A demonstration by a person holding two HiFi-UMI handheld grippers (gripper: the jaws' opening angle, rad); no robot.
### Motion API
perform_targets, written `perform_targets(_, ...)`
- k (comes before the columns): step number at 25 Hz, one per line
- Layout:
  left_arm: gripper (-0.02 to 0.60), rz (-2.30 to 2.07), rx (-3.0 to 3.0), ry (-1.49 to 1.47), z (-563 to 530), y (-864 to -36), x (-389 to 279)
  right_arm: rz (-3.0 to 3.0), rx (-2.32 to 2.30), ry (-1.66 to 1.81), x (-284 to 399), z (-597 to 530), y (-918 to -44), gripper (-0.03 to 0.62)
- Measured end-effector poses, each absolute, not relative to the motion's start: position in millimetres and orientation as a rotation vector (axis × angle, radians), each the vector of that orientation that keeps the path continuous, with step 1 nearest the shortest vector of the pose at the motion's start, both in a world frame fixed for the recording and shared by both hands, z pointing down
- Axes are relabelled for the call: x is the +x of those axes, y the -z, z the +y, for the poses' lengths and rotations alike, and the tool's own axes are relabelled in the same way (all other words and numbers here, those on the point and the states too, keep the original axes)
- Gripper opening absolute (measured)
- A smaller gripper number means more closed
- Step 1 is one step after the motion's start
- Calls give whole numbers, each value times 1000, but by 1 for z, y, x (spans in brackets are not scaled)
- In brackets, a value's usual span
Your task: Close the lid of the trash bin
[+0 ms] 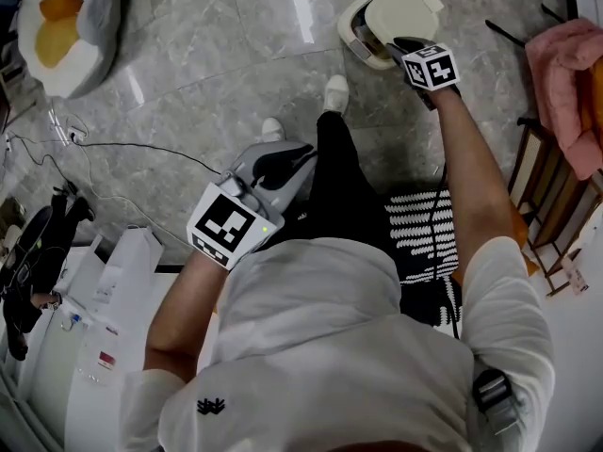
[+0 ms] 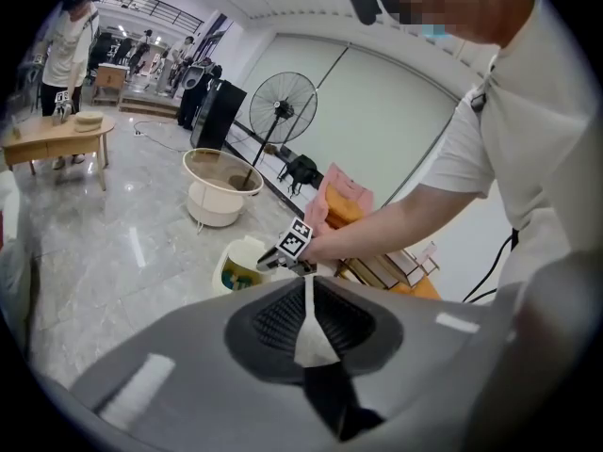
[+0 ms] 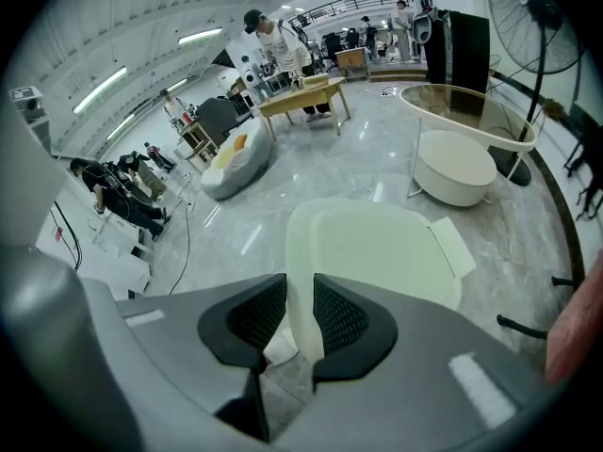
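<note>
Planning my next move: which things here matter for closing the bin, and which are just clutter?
For the job: trash bin, its open lid, right gripper with jaws astride the lid's edge.
Lying about: floor cushion, pink cloth, fan.

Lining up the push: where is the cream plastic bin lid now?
Head view, upper right: the cream plastic bin lid stands part-raised over its bin on the grey floor beyond the white shoes, its near edge between the right gripper's jaws.
</note>
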State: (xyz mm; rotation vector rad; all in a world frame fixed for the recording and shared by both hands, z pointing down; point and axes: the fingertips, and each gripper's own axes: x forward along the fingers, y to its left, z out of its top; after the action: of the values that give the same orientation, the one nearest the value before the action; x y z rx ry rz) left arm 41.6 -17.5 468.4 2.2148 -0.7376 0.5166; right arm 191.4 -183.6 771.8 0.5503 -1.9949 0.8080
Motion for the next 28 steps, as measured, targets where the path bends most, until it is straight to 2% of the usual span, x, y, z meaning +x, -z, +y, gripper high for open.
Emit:
perform_targets(10, 83, -742, 2167, -509, -6, -483, 44, -1984, 541, -822, 184, -172, -802, 81)
perform_targets(16, 83, -750, 2124, -518, -2, -492, 40, -1970, 545, -818, 182, -170, -821, 34)
perform_targets(28, 83, -765, 2101, -508, -4, -505, 37, -1930, 509, -808, 175, -162, -855, 26)
